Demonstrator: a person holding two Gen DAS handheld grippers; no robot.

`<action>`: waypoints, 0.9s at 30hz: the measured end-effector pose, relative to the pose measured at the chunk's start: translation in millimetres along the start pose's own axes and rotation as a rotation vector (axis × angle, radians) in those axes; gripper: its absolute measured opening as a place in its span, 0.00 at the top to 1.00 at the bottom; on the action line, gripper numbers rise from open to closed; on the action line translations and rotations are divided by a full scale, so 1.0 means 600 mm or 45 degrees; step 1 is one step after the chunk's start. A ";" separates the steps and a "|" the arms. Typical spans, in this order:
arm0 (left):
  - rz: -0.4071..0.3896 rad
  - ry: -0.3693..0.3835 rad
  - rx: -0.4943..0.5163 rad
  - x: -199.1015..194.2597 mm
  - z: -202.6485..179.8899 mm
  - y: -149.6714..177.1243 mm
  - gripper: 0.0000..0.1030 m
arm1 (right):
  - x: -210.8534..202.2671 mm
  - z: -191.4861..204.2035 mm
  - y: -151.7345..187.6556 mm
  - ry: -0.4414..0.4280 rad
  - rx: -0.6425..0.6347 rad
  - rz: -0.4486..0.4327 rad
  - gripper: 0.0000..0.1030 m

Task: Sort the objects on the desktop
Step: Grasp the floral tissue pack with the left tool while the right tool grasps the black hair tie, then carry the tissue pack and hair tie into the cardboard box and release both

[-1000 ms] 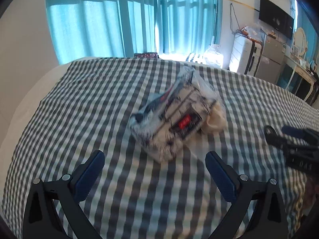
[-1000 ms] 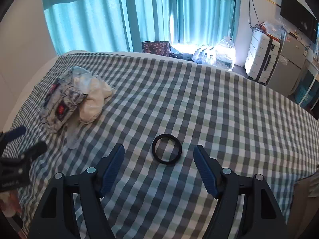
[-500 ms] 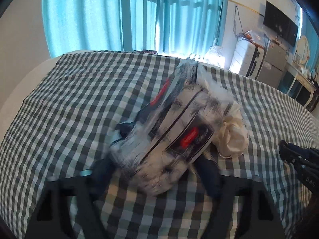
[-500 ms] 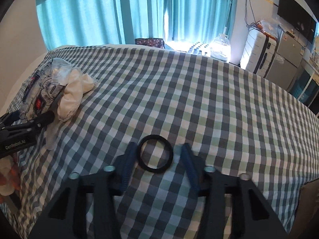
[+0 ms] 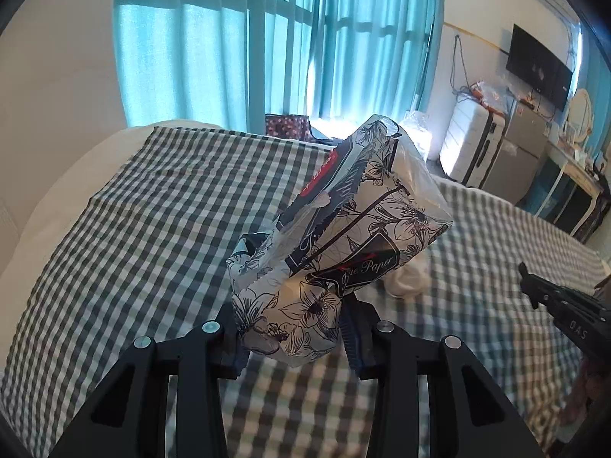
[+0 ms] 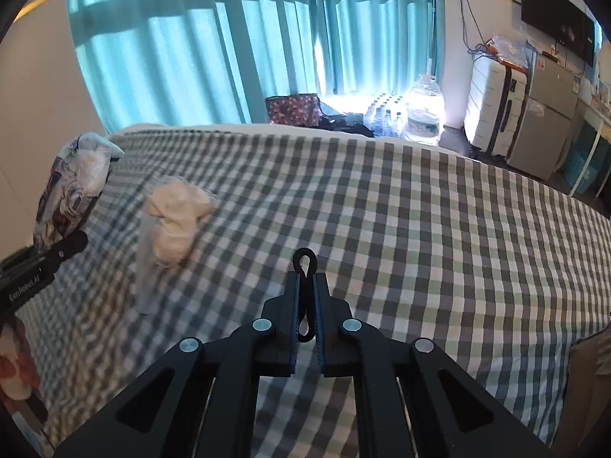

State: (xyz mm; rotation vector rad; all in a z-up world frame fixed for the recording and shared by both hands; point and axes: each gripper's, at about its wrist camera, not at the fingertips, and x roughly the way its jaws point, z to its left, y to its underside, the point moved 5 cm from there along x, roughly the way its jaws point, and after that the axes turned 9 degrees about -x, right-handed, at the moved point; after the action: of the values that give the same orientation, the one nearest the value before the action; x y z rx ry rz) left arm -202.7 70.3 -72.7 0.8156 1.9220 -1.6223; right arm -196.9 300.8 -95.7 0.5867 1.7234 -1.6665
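With jaws closing on its near lower end, the left gripper [image 5: 294, 337] holds the floral tissue pack [image 5: 336, 244] above the checked cloth [image 5: 152, 206]; soft wrap may squash and slip out. Right gripper [image 6: 305, 297], pinched tight on the black ring [image 6: 304, 263], could twist it free. Crumpled tissue [image 6: 177, 221] lies far left, unsorted.

Right hand-held gripper [image 6: 305, 297] pinching black ring [image 6: 304, 263] (squashed flat).
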 end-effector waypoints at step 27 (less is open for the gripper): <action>-0.024 0.090 0.051 -0.350 -0.145 0.070 0.61 | -0.424 0.064 0.047 -0.067 -0.110 -0.207 0.93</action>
State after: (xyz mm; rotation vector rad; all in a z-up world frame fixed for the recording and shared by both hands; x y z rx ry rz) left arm -25.0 134.0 60.6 0.8842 1.9565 -1.6692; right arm 2.1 297.5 69.7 0.3681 1.8357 -1.6920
